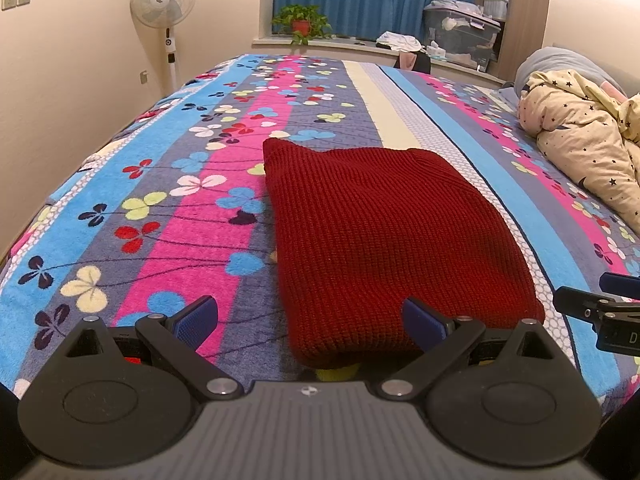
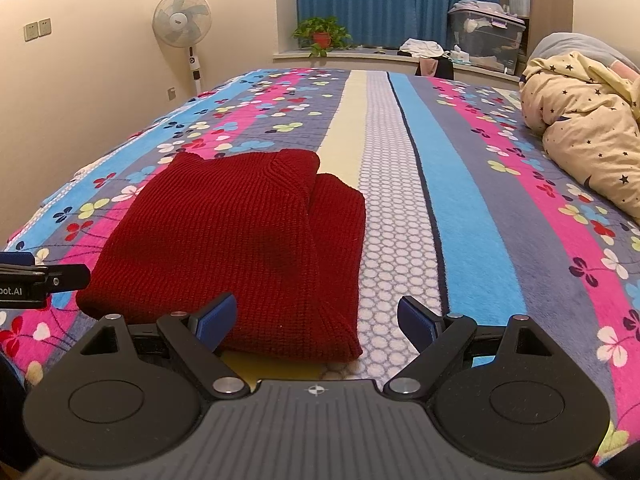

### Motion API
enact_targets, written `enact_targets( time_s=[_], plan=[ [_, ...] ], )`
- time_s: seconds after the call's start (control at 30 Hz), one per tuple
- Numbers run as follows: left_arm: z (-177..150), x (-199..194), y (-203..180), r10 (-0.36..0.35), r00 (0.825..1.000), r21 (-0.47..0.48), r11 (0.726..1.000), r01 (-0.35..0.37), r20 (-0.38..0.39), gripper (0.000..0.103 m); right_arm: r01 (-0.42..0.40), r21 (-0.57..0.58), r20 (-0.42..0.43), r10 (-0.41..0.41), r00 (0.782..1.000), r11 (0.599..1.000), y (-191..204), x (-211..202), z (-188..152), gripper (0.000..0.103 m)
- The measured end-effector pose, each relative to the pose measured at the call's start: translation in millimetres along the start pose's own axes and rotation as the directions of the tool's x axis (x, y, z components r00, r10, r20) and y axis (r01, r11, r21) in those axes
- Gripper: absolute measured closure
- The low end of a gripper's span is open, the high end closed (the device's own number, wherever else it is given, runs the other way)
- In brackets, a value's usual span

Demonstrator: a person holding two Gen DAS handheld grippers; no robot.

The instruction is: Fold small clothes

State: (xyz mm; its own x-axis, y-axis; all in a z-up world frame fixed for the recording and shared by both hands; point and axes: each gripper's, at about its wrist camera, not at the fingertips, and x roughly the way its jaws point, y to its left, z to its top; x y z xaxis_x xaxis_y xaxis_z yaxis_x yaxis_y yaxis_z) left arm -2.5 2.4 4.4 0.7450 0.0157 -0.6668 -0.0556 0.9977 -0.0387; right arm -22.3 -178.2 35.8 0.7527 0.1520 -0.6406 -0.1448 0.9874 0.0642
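Note:
A dark red knitted garment [image 1: 384, 236] lies folded into a long rectangle on the striped flowered bedspread [image 1: 160, 216]. It also shows in the right wrist view [image 2: 240, 248], with a folded layer showing along its right side. My left gripper [image 1: 312, 324] is open and empty, its jaws wide apart at the garment's near left corner. My right gripper [image 2: 316, 320] is open and empty at the garment's near right corner. Each gripper's tip shows at the edge of the other's view: the right gripper [image 1: 600, 304], the left gripper [image 2: 40, 276].
A cream star-print duvet [image 1: 584, 136] is bunched at the right of the bed. A standing fan [image 1: 166, 24] is by the left wall. A potted plant [image 1: 302, 22], storage boxes [image 1: 460, 32] and clothes sit on the window ledge behind.

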Motion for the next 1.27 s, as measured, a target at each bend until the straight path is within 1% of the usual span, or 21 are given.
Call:
enact_targets(
  time_s=[0.7,0.9,1.27],
  plan=[
    [0.2,0.6,-0.6,0.0,1.0,-0.001,1.0,0.0,0.0,0.003,0.002,0.0,0.0,-0.002,1.0,1.0,1.0,0.1,-0.1,0.015],
    [0.3,0.2,-4.9,0.0,1.0,0.012,1.0,0.0,-0.002,0.003,-0.003,-0.002,0.005,0.003,1.0,1.0,0.9,-0.1,-0.2,0.015],
    [0.2,1.1,-3.1,-0.004,1.0,0.015,1.0,0.004,0.001,0.003,-0.011,-0.005,0.004,0.011,1.0,1.0,-4.9,-0.8,-0.4,0.015]
  ],
)
